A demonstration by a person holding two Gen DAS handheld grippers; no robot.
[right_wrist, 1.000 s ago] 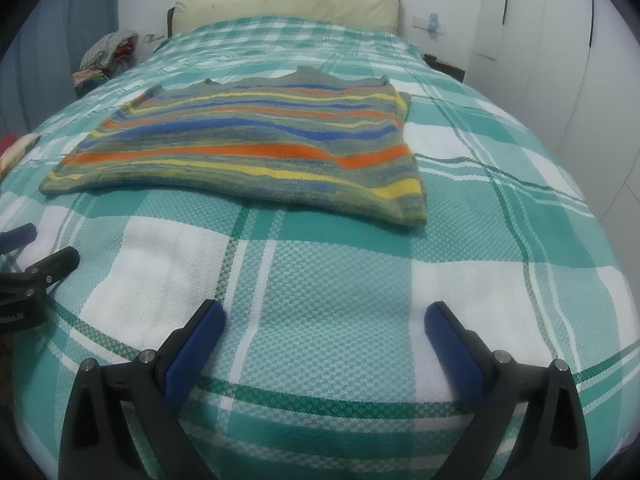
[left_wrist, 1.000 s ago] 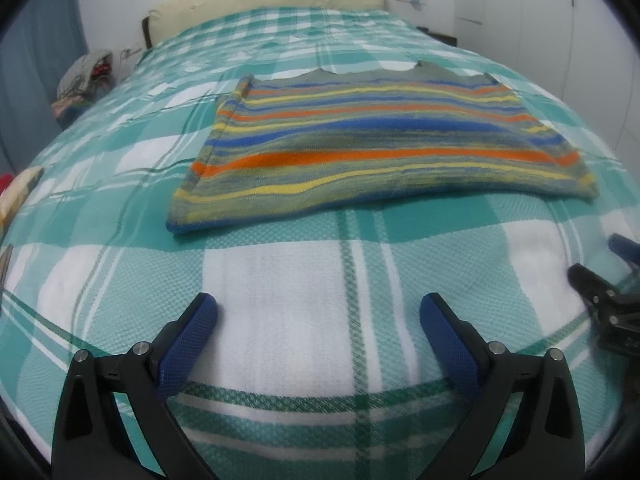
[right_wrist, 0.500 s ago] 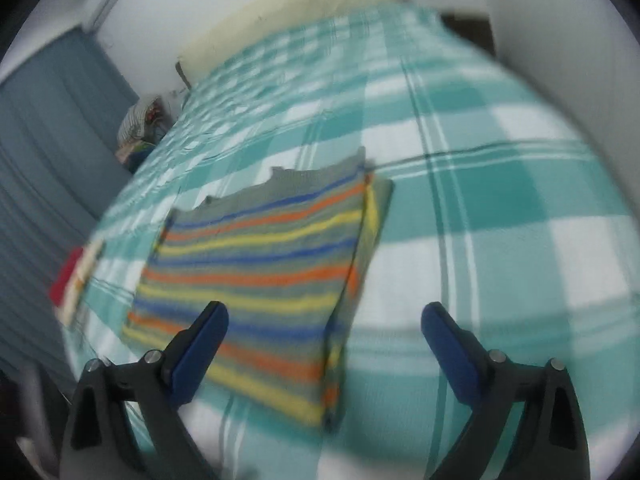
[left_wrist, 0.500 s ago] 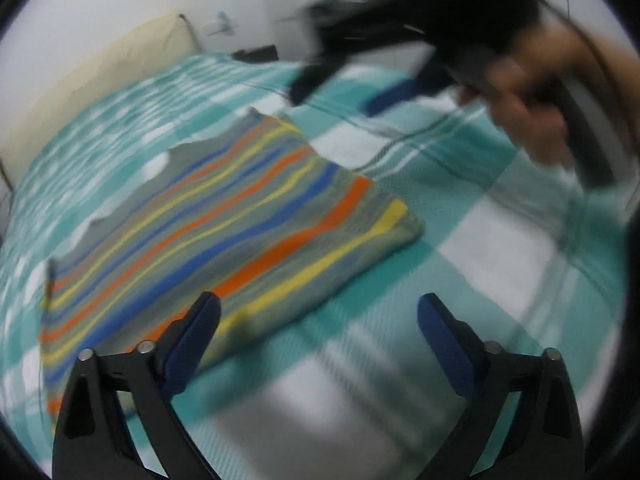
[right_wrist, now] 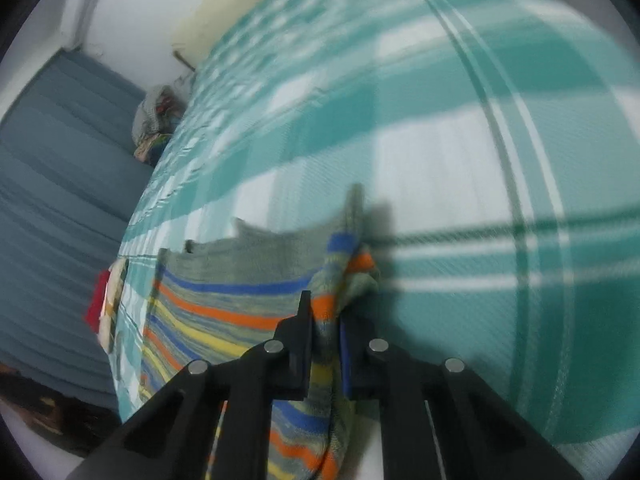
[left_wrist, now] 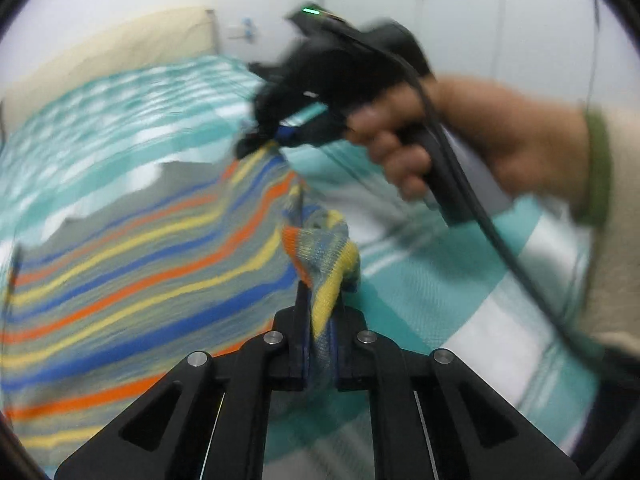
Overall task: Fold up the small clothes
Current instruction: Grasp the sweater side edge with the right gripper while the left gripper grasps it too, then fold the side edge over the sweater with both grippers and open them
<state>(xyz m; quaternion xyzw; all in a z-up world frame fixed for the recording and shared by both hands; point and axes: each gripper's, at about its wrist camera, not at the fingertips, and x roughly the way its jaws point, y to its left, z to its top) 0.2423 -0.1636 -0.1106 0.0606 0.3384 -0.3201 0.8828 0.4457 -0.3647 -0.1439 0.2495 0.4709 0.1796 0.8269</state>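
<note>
A striped knit sweater [left_wrist: 132,264] in grey, blue, orange and yellow lies on the teal and white checked bed. My left gripper [left_wrist: 320,304] is shut on its near right corner, which bunches up between the pads. My right gripper [right_wrist: 326,316] is shut on the sweater's far right corner [right_wrist: 344,264] and lifts that edge off the bed. In the left wrist view the right gripper [left_wrist: 260,140] and the hand holding it show above the sweater's far corner. Both views are blurred.
The checked bedspread [right_wrist: 460,160] spreads to the right of the sweater. A cream headboard [left_wrist: 112,48] stands at the far end. A heap of clothes [right_wrist: 156,120] and a grey curtain [right_wrist: 60,160] are at the bed's left side.
Both grippers were open over the bed's front edge and have swung to the sweater's right side. Each has shut on a corner of it and the edge has lifted.
</note>
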